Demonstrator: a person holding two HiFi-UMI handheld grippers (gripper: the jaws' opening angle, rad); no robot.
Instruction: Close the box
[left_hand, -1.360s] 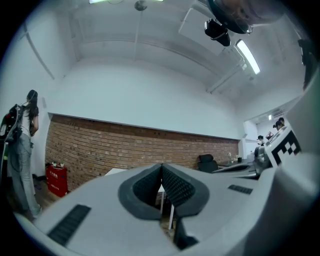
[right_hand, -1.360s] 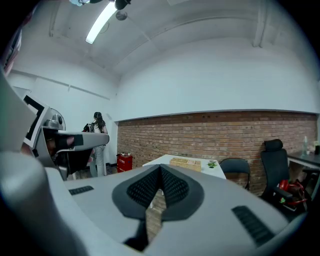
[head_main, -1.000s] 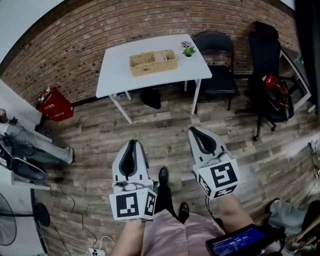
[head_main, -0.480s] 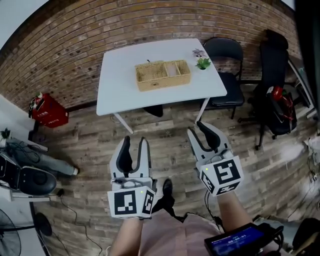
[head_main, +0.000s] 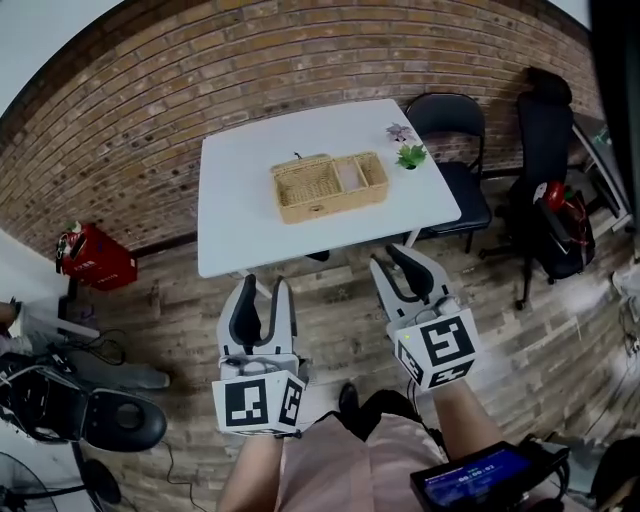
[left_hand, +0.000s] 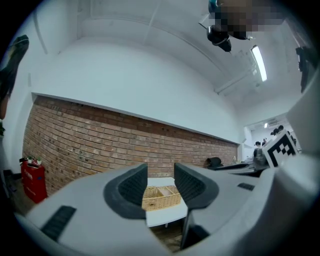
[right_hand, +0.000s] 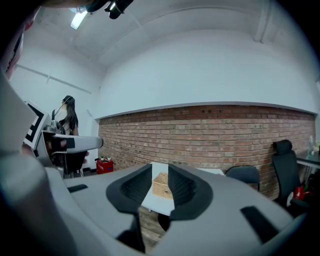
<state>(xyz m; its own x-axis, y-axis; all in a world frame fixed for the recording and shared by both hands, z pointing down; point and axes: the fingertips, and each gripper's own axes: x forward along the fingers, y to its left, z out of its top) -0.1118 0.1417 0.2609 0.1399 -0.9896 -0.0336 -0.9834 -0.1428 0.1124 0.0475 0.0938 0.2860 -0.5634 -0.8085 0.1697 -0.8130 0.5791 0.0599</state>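
A wicker box (head_main: 330, 185) stands on the white table (head_main: 240, 200), its top open and showing a large and a small compartment. It also shows far off between the jaws as the wicker box (left_hand: 161, 196) and the wicker box (right_hand: 162, 185). My left gripper (head_main: 262, 285) hangs over the floor just short of the table's front edge, open and empty; so too in its own view (left_hand: 160, 177). My right gripper (head_main: 398, 262) is level with it near the table's front right corner. Its jaws (right_hand: 160, 177) are closing with nothing between them.
A small potted plant (head_main: 410, 155) sits at the table's right end. A black folding chair (head_main: 455, 120) and an office chair (head_main: 555, 200) stand to the right. A red box (head_main: 85, 258) and another chair (head_main: 110, 420) are left. A tablet (head_main: 480, 478) is at my right hip.
Both grippers went from shut to open, and the right one's jaws have since narrowed a little. The table and wicker box have come nearer as I stepped forward.
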